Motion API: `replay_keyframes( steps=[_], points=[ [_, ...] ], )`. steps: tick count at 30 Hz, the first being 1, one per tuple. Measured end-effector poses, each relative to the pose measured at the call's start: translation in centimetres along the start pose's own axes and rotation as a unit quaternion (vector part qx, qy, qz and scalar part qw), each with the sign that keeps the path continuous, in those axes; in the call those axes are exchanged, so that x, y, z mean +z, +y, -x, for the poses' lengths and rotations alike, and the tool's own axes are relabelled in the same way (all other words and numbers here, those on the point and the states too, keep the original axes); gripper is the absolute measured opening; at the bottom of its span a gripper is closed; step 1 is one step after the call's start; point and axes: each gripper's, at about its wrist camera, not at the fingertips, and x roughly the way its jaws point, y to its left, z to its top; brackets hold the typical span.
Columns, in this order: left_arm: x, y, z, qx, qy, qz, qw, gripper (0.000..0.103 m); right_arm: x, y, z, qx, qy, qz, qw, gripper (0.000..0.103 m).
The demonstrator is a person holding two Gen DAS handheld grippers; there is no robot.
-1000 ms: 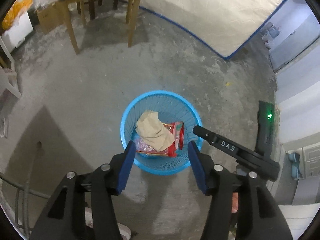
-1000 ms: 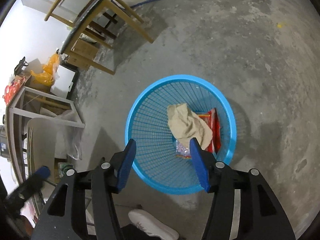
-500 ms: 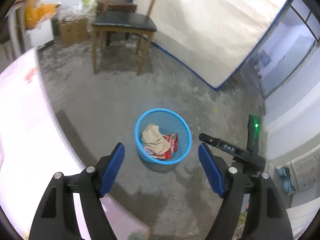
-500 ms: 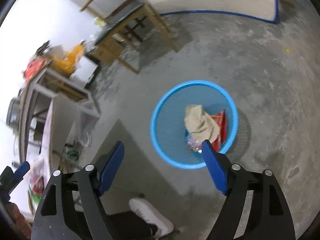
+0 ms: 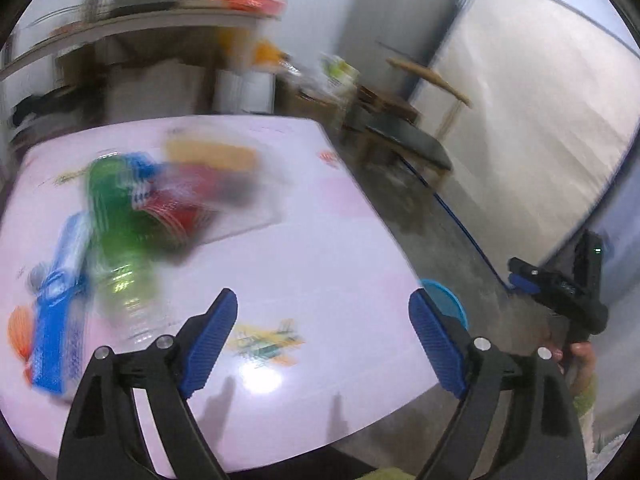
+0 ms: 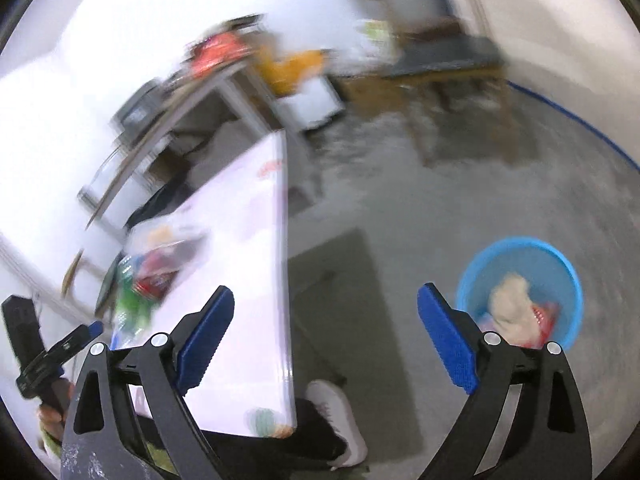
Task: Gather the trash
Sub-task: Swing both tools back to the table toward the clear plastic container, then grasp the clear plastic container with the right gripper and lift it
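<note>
Motion-smeared trash (image 5: pixel 132 216) on table (image 5: pixel 320 248), bin (image 5: pixel 446 300) mostly hidden; left claw (image 5: pixel 322 340), right claw (image 6: pixel 324 336) spread, empty

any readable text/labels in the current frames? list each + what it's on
None readable.
Red mark near the table far edge: blurred.
Print on the green bottle, blue wrapper and red packet: motion-blurred.
Marking on the right hand-held gripper: too small.

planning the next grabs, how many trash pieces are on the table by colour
green bottle: 1
blue packet: 1
red piece: 1
tan piece: 1
orange piece: 1
total: 5 on the table, but this is approximate because motion blur smears them together
</note>
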Motion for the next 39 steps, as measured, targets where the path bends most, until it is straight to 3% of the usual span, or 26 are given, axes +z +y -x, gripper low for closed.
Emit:
replay_keyframes(
  steps=[3,6,11,15,23,26,28,30,34,39],
  points=[
    [-1.2,3.1,2.3,0.026,-0.029,0.019,0.9990,0.086,0.7,4.8,-1.3,0.035,0.002,0.068,0.997,0.095],
    [-1.8,4.7,3.2,0.052,-0.049,0.012,0.9974,0.087,1.5,10.1,-3.3,0.056,0.007,0.159,0.986,0.095],
    [-2.1,6.8,3.3,0.065,-0.067,0.021,0.9954,0.088,2.2,17.5,-7.9,0.081,0.022,0.311,0.947,0.095],
    [-0.9,9.4,1.2,0.076,-0.057,0.055,0.9939,0.088,1.7,21.9,-12.0,0.096,0.045,0.421,0.901,0.095],
    [0.3,12.7,-1.5,0.095,-0.033,0.086,0.9912,0.088,2.5,26.3,-18.8,0.072,0.077,0.551,0.828,0.095],
    [0.2,13.0,-1.7,0.087,-0.026,0.081,0.9926,0.088,2.2,27.6,-20.5,0.084,0.103,0.595,0.793,0.095],
    [0.1,13.0,-1.7,0.081,-0.022,0.078,0.9934,0.088,1.8,28.6,-21.9,0.083,0.118,0.631,0.763,0.095],
    [0.1,12.9,-1.6,0.075,-0.019,0.075,0.9942,0.088,1.5,29.3,-22.8,0.077,0.126,0.654,0.742,0.095],
    [0.0,12.8,-1.6,0.065,-0.012,0.066,0.9956,0.088,1.5,29.9,-24.6,0.077,0.146,0.673,0.721,0.095],
    [-0.2,12.9,-2.0,0.048,0.001,0.067,0.9966,0.088,1.7,30.1,-25.9,0.085,0.178,0.678,0.708,0.095]
  ],
)
